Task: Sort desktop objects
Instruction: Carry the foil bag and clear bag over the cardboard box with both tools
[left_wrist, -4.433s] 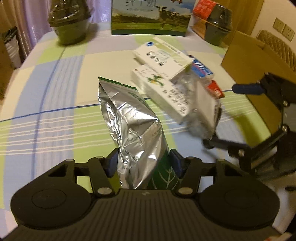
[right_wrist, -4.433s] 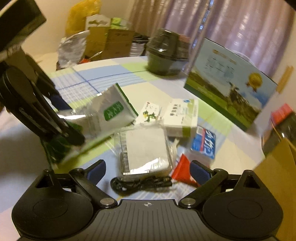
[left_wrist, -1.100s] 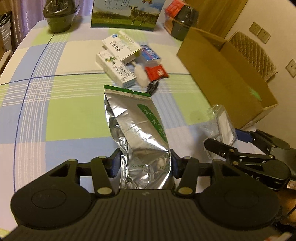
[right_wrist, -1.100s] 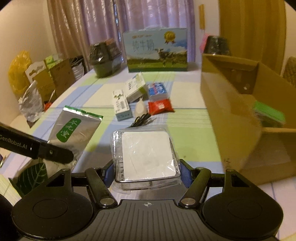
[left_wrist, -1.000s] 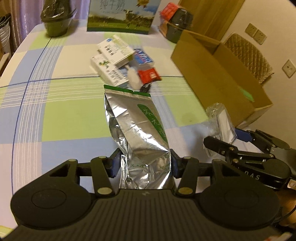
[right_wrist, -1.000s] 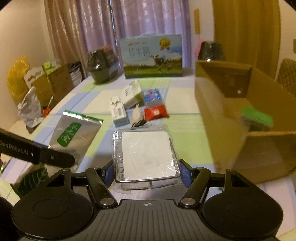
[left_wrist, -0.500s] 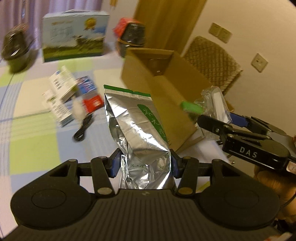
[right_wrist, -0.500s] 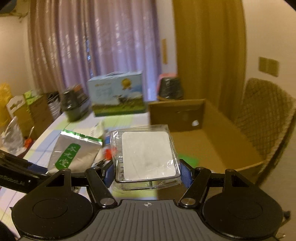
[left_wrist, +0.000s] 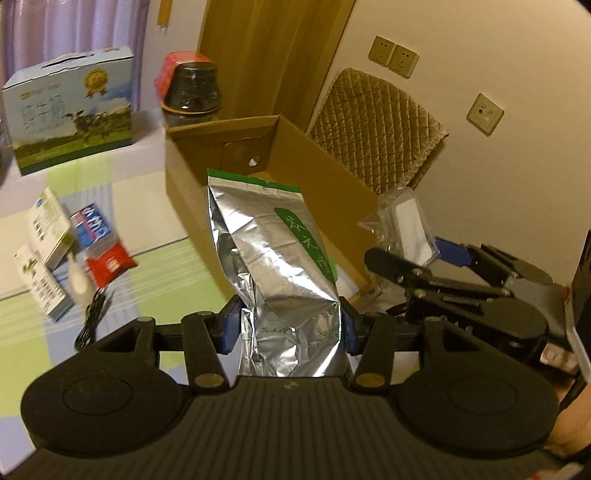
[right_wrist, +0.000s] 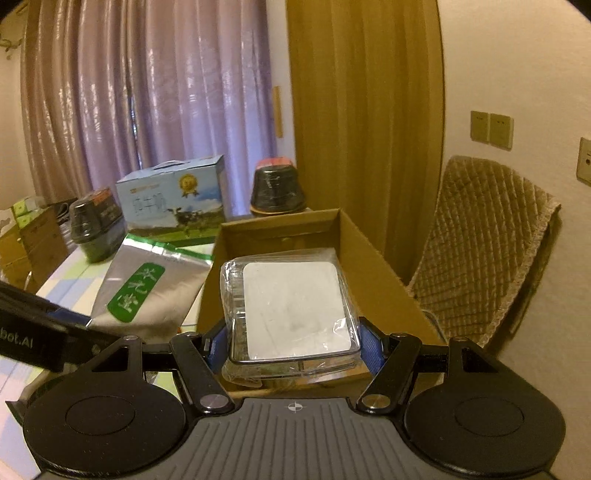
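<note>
My left gripper (left_wrist: 288, 328) is shut on a silver foil pouch (left_wrist: 273, 258) with a green label, held upright in front of the open cardboard box (left_wrist: 192, 177). My right gripper (right_wrist: 293, 341) is shut on a clear plastic-wrapped case with a white face (right_wrist: 291, 314), raised over the near end of the cardboard box (right_wrist: 373, 266). In the left wrist view the right gripper (left_wrist: 413, 243) with the plastic-wrapped case (left_wrist: 410, 225) sits at the right, beside the box's near corner. The foil pouch (right_wrist: 147, 291) shows at the left of the right wrist view.
On the checked tablecloth (left_wrist: 147, 273) left of the box lie white medicine boxes (left_wrist: 44, 229), a blue packet (left_wrist: 90, 225), a red packet (left_wrist: 109, 264), a small white object and a black cable (left_wrist: 92, 314). A milk carton case (left_wrist: 70, 114) and a dark jar (left_wrist: 192, 88) stand behind. A padded chair (right_wrist: 487, 243) stands right of the box.
Both grippers swung right with their loads, from over the table's clutter to the cardboard box. The right gripper earlier closed on the wrapped case, lifting it off the table.
</note>
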